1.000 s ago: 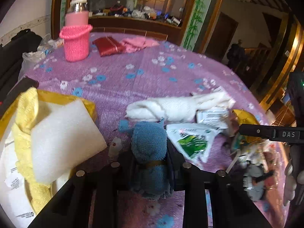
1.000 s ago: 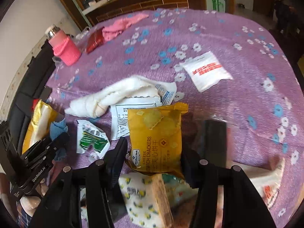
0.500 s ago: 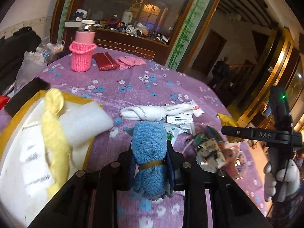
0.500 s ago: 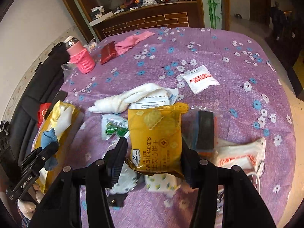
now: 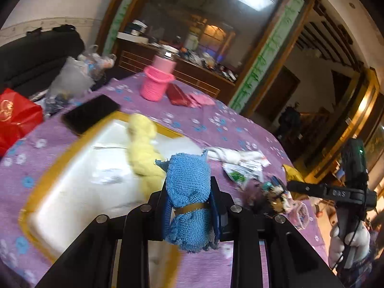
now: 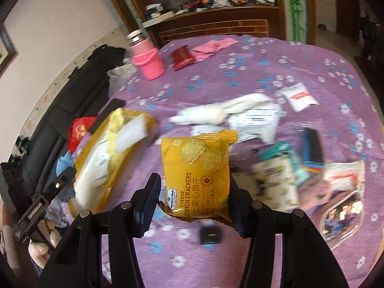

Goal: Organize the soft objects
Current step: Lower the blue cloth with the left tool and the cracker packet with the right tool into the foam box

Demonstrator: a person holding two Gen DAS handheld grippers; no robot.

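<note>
My left gripper [image 5: 189, 184] is shut on a rolled blue towel [image 5: 188, 180] bound with a tan band, and holds it above the near edge of a yellow-rimmed tray [image 5: 40, 184]. A yellow cloth [image 5: 144, 148] and white foam lie in that tray. My right gripper [image 6: 193, 182] is shut on a yellow cracker packet [image 6: 196, 168], lifted above the purple tablecloth. A rolled white towel [image 6: 216, 112] lies mid-table. In the right wrist view the left gripper [image 6: 64, 175] shows at the far left beside the tray [image 6: 120, 168].
A pink knitted bottle [image 5: 157, 81], a dark red pouch [image 5: 177, 94] and a pink cloth stand at the far side. A black phone [image 5: 91, 114] and a red bag [image 5: 16, 117] lie left of the tray. Several packets [image 6: 288, 175] clutter the right; a white sachet [image 6: 298, 96] lies apart.
Both grippers have risen and swung left with their loads. The blue towel now hangs over the tray, and the cracker packet has come away from the pile of packets.
</note>
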